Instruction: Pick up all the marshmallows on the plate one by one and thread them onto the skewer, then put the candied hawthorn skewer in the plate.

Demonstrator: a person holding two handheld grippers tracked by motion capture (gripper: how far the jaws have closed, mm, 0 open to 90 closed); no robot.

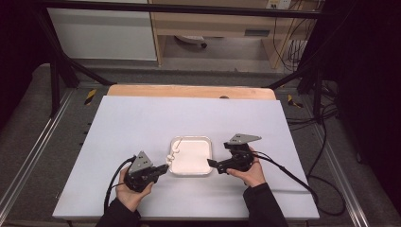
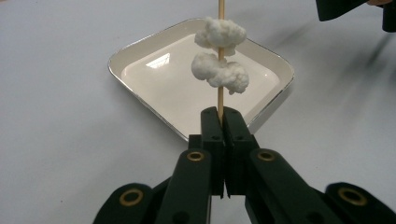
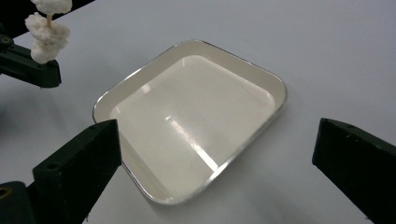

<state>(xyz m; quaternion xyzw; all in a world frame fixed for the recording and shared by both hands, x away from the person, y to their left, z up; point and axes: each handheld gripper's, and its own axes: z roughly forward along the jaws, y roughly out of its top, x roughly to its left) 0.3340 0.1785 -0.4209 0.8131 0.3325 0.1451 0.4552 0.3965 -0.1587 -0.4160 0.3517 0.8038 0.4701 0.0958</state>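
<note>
My left gripper (image 1: 166,167) (image 2: 223,114) is shut on the lower end of a thin wooden skewer (image 2: 220,98). Two white fluffy lumps (image 2: 219,70) (image 1: 174,150) (image 3: 44,35) are threaded on the skewer, which stands over the left edge of a shallow cream tray (image 1: 209,156) (image 2: 154,79) (image 3: 196,121) with a silver rim. The tray holds nothing. My right gripper (image 1: 210,164) (image 3: 217,135) is at the tray's right edge, pointing left, its jaws wide open with nothing between them but the tray beyond.
The tray lies on a white sheet (image 1: 142,123) covering the table, with a wooden strip (image 1: 189,91) along the far edge. Cables (image 1: 293,175) trail from both grippers toward the front and right. Black frame legs (image 1: 61,66) stand beyond the table.
</note>
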